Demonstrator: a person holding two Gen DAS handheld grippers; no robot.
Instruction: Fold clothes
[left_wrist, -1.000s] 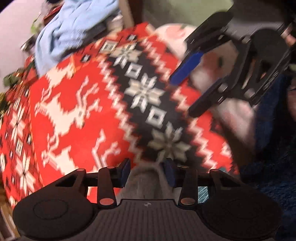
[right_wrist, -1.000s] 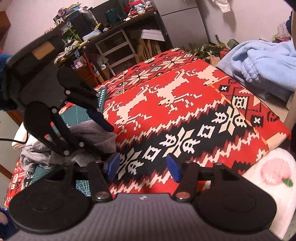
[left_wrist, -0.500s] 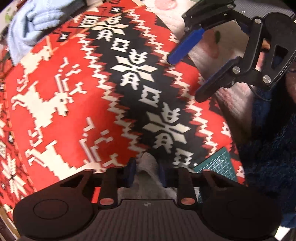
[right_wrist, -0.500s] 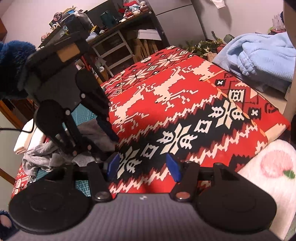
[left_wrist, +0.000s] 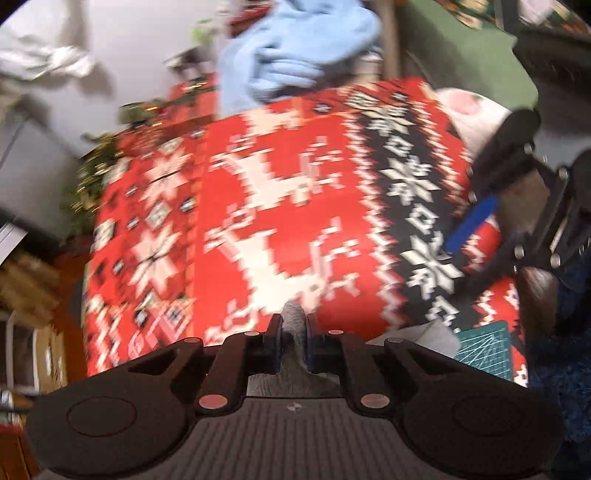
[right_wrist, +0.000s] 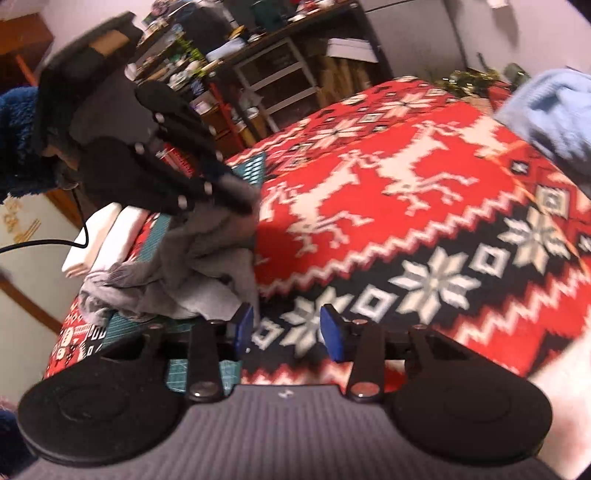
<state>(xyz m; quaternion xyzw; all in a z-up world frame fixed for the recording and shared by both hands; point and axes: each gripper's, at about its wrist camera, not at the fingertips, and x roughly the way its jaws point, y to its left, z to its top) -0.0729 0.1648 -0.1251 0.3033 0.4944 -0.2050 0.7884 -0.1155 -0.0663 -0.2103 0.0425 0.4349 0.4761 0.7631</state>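
One grey garment (right_wrist: 207, 273) pinched by left gripper (left_wrist: 292, 334); right gripper (right_wrist: 287, 329) empty.

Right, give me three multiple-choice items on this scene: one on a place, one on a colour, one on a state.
1. Where does the grey garment lie in the right wrist view?
A. at the left edge of the patterned blanket
B. on the shelves
C. on the light blue blanket

2. What colour are the right gripper pads?
A. red
B. blue
C. white

3. What is the left gripper doing?
A. standing wide open
B. shut on grey cloth
C. shut on nothing

Key: A, the garment is heaped at the blanket's left edge; B, both pads show blue; B, a fold of the grey cloth is pinched between its pads.
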